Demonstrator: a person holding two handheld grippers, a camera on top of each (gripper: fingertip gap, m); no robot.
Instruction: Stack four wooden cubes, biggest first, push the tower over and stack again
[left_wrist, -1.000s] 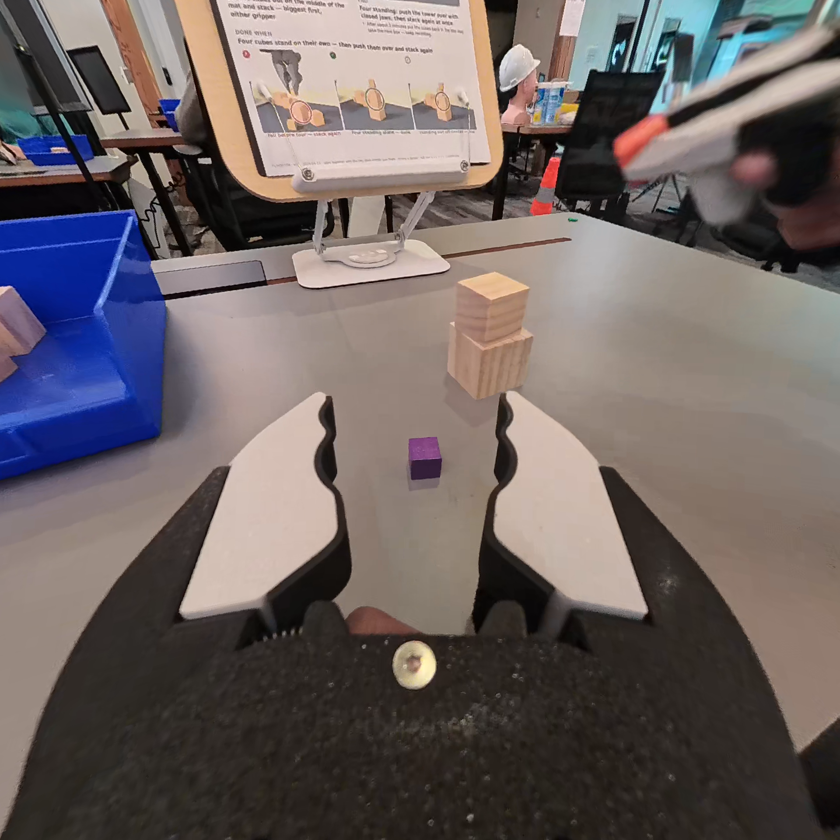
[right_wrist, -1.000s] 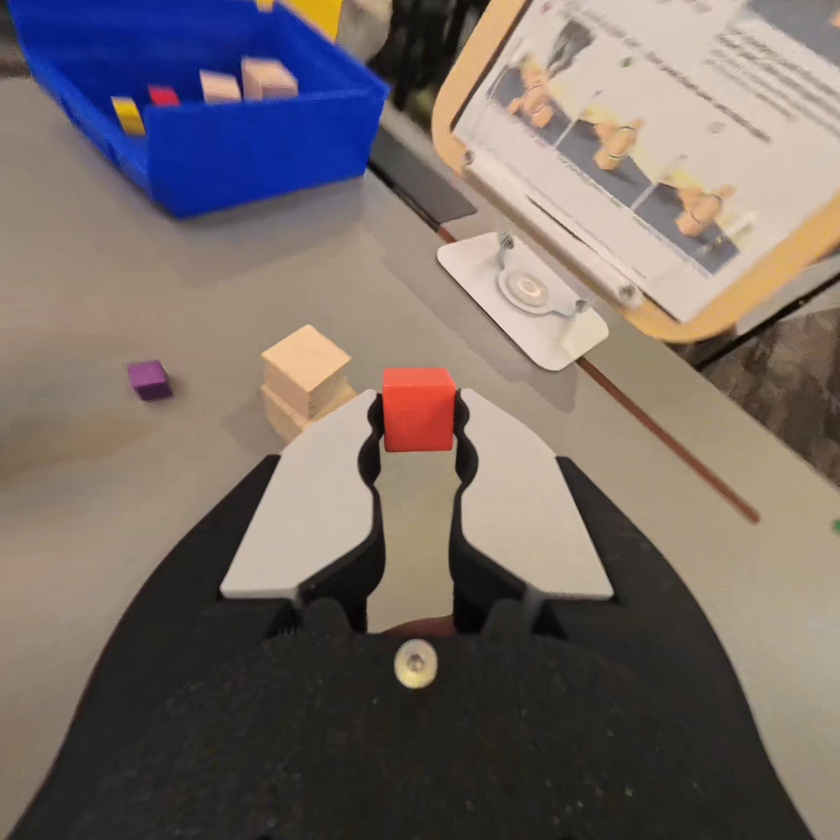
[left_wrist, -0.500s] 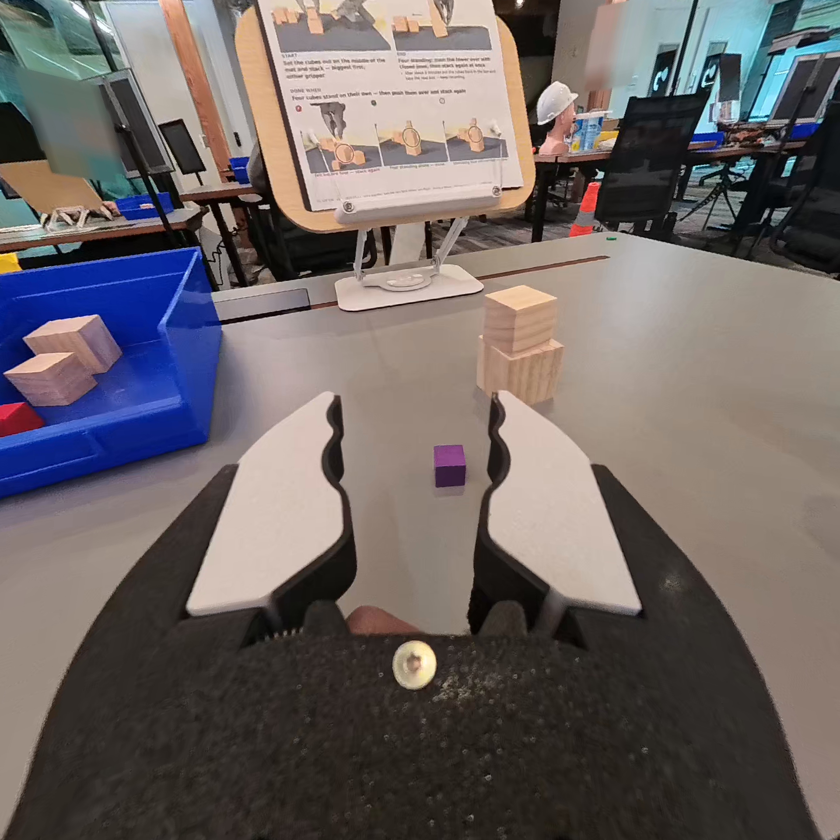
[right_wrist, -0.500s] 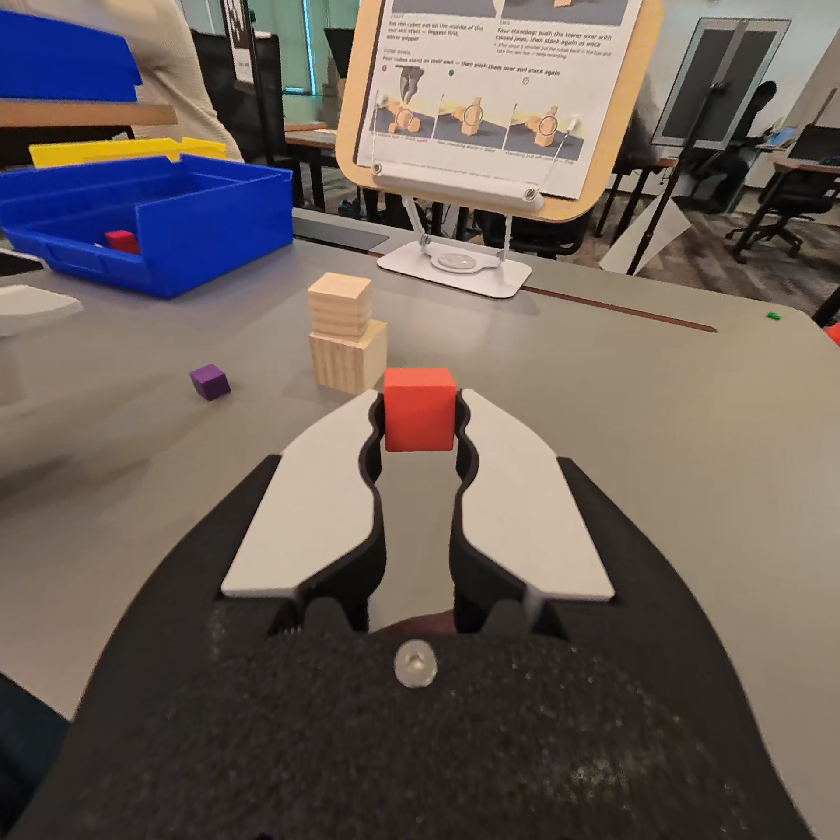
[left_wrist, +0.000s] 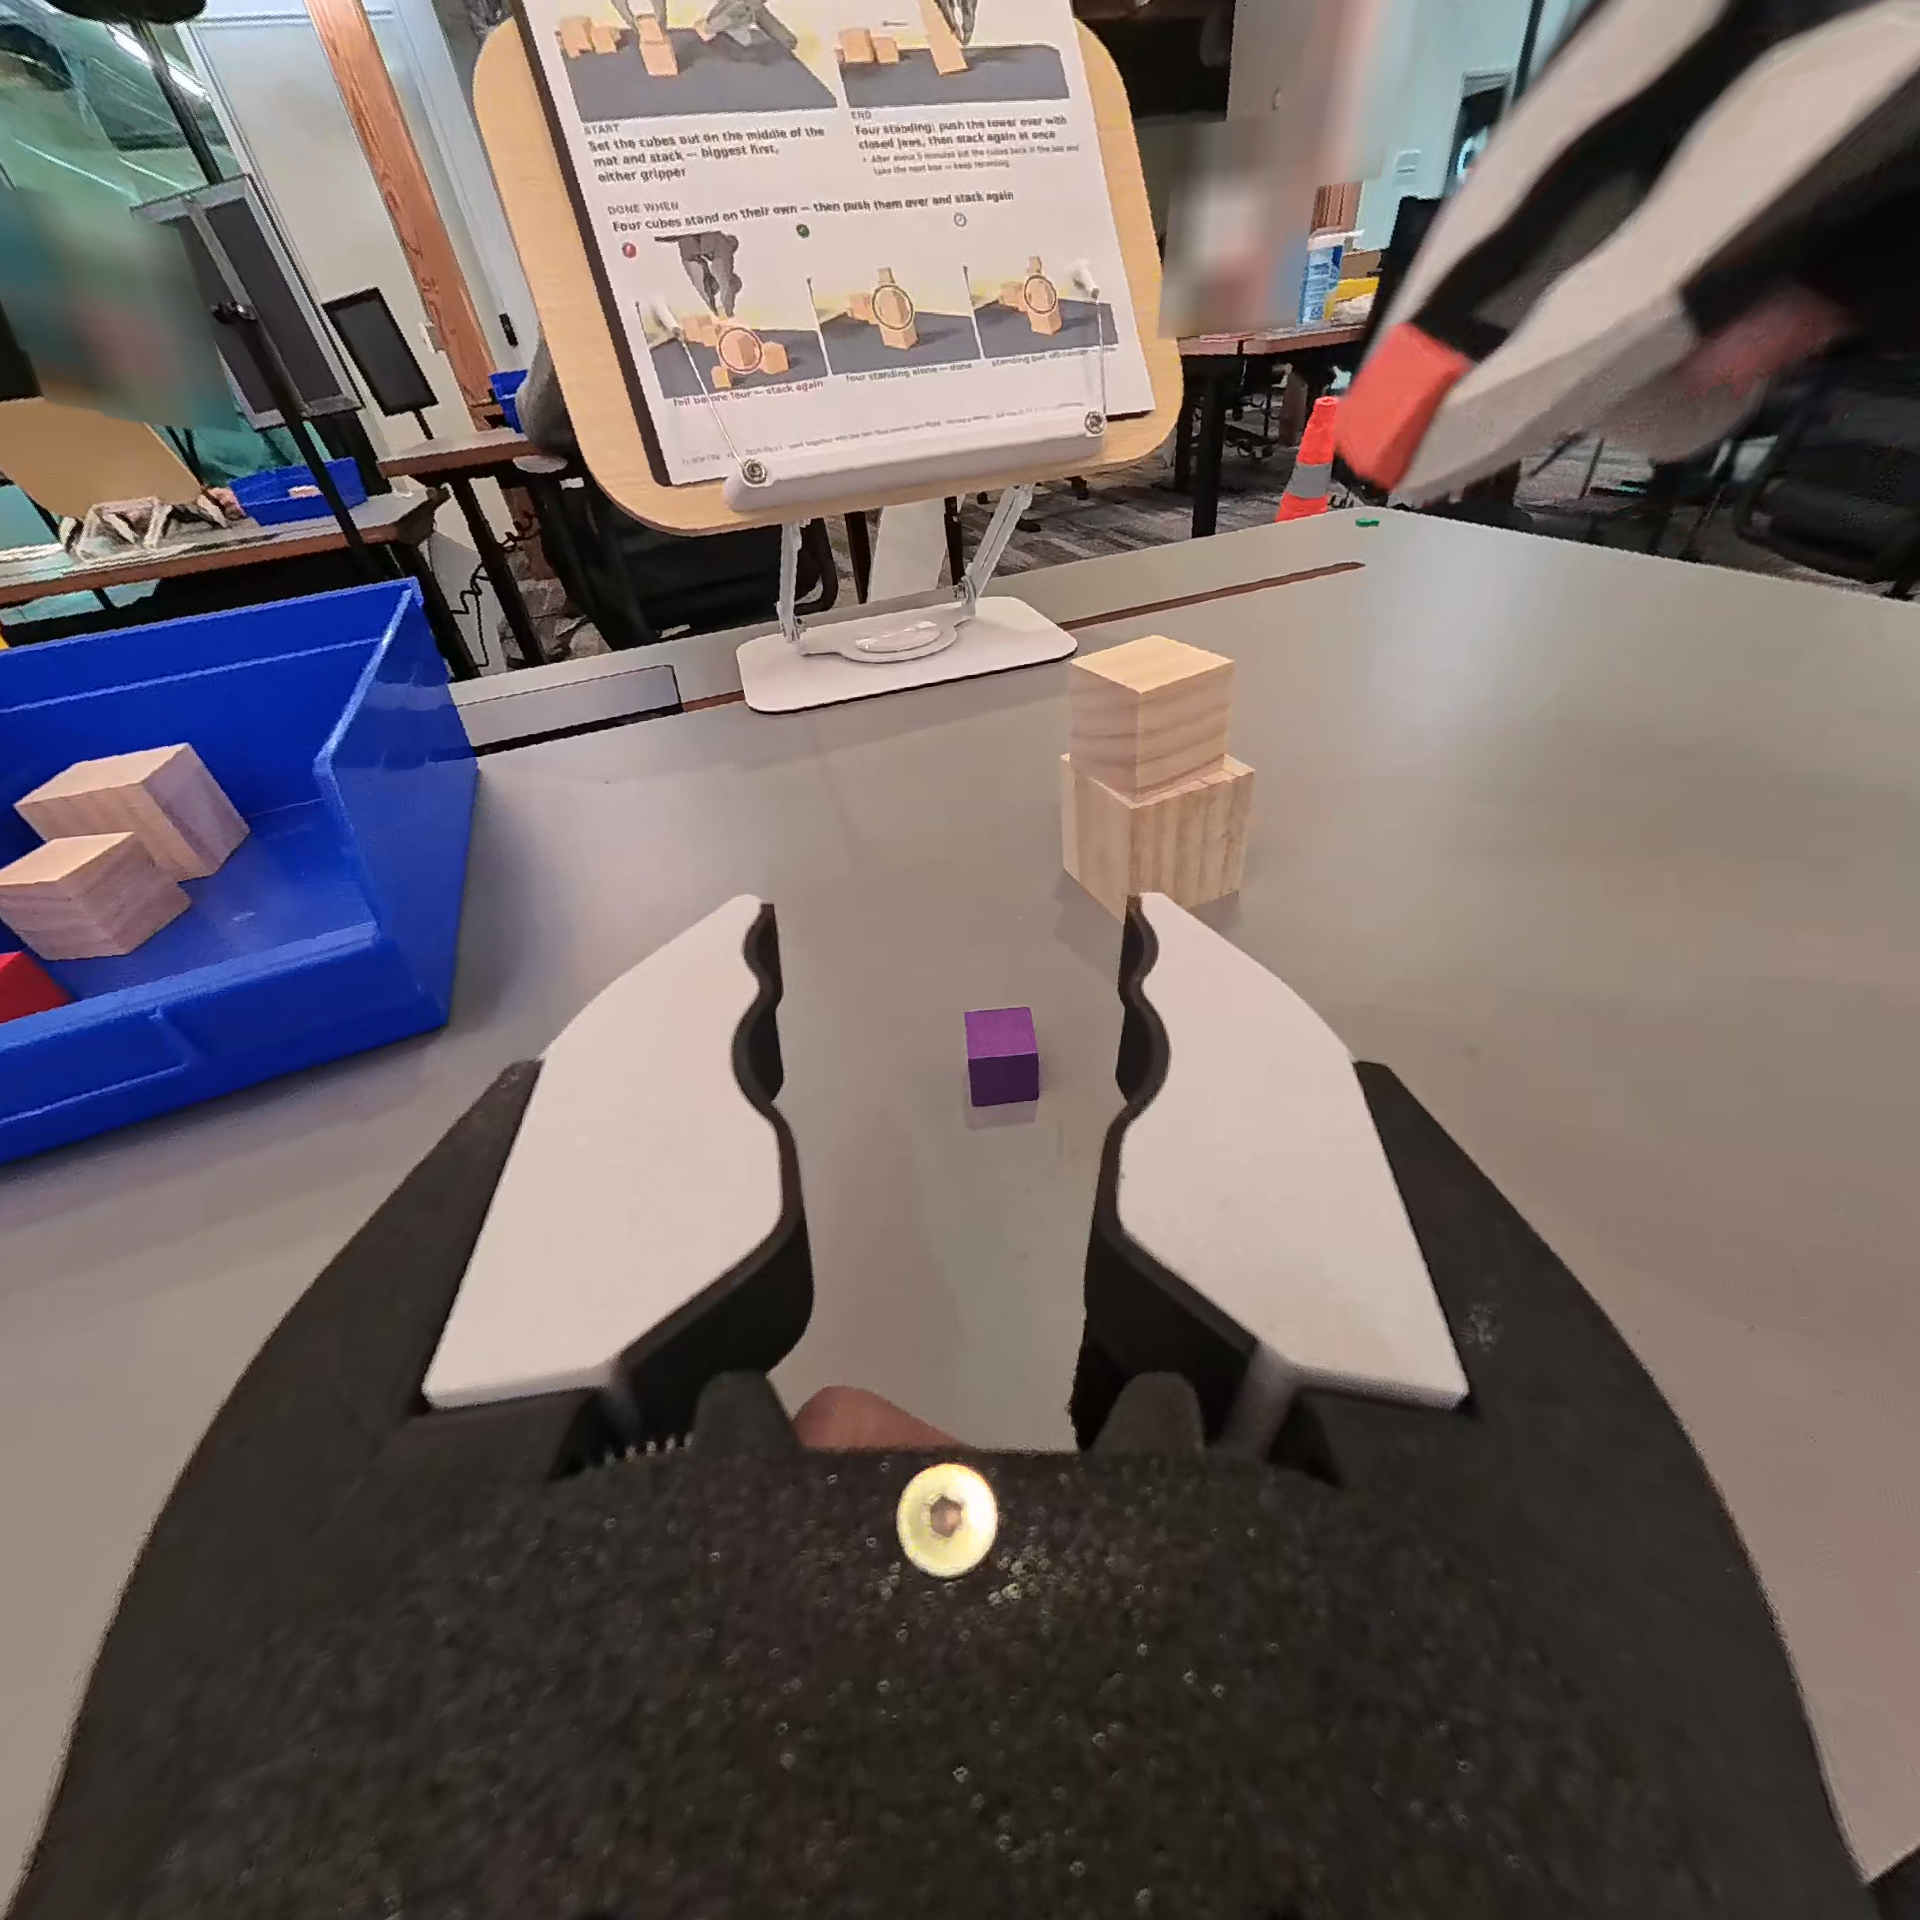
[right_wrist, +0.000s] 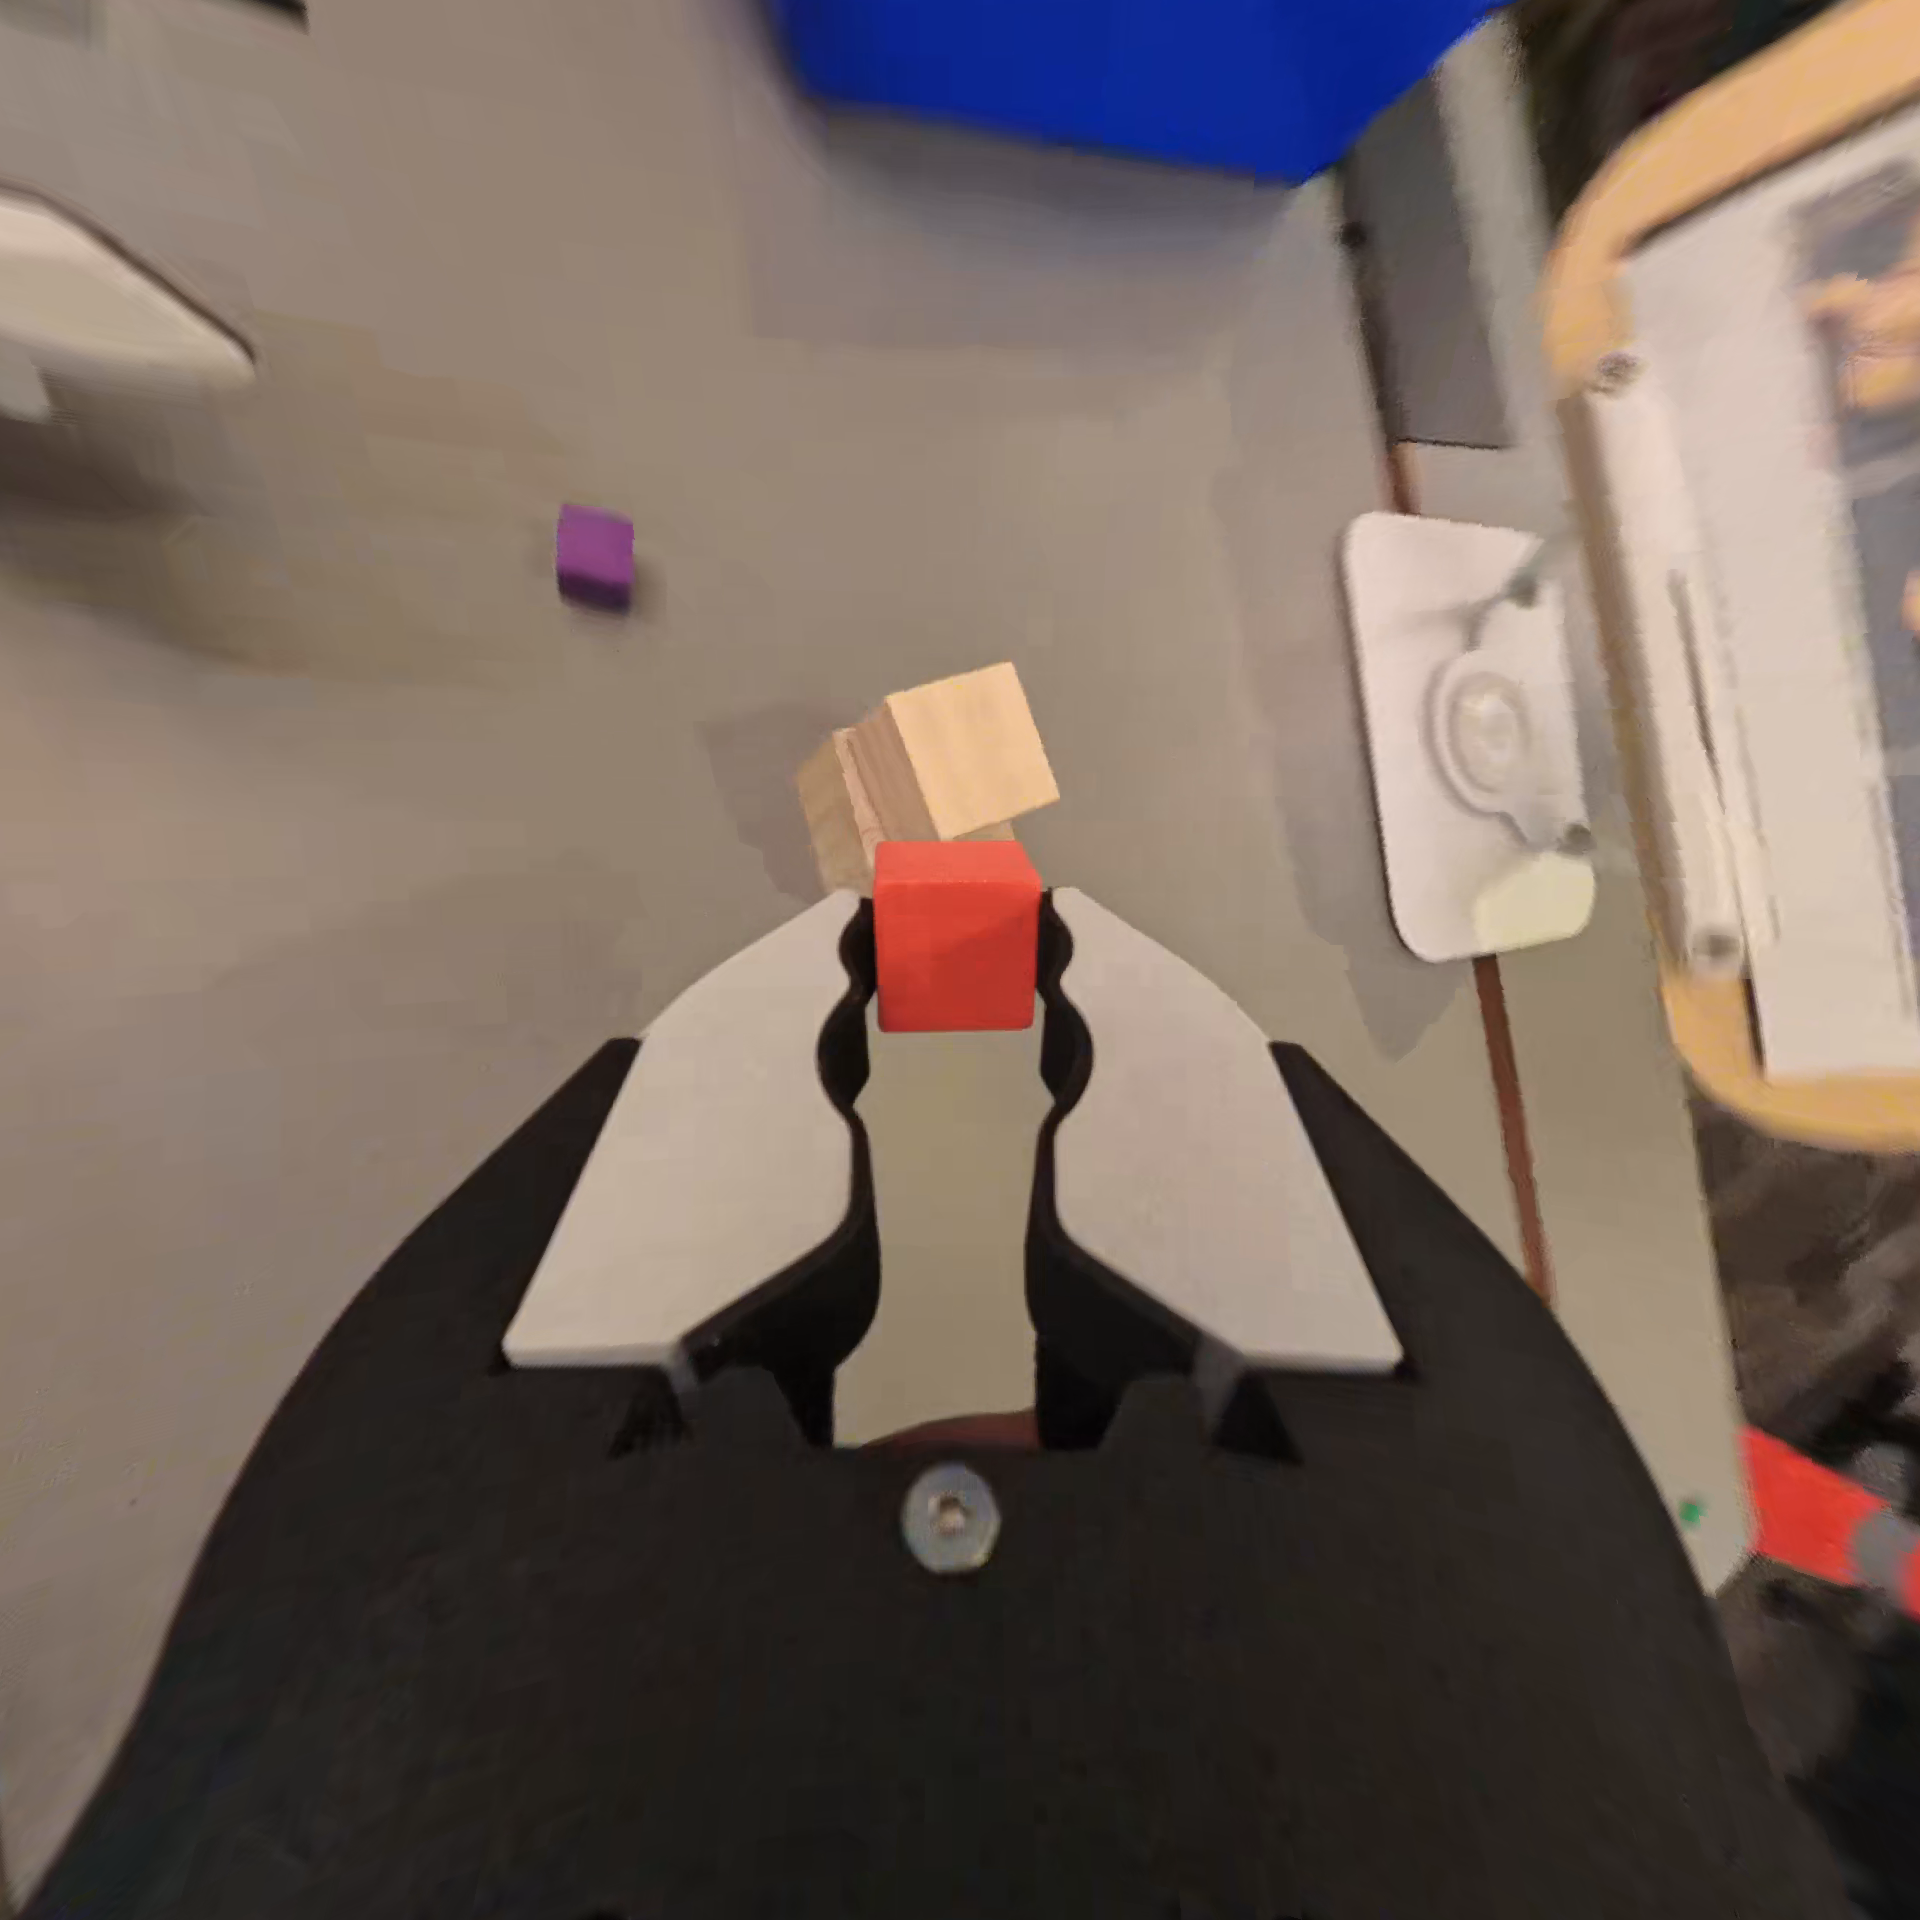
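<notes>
Bin (left_wrist: 395, 790) of blue plastic sits at the left edge of the left wrist view, with two pale wooden blocks (left_wrist: 114, 852) and a red one lying in it; right of it, at lower centre, the left gripper (left_wrist: 945, 925) hovers over the grey table (left_wrist: 1558, 935) with its jaws spread wide and holding nothing; the purple cube (left_wrist: 1002, 1055) rests on the table between the fingers, touching neither; just beyond the right fingertip stands the two-cube wooden stack (left_wrist: 1153, 779), smaller block on larger, the upper one turned a little askew; at the upper right of that frame the right gripper (left_wrist: 1455, 395) comes in high, blurred; in the right wrist view it looks almost straight down, the right gripper (right_wrist: 956, 935) closed on the red cube (right_wrist: 956, 935) at the fingertips, and the stack (right_wrist: 956, 764) lies directly ahead of and below the cube, so the right hand seems placed to set it on top; the instruction board (right_wrist: 1714, 623) fills the right edge.
</notes>
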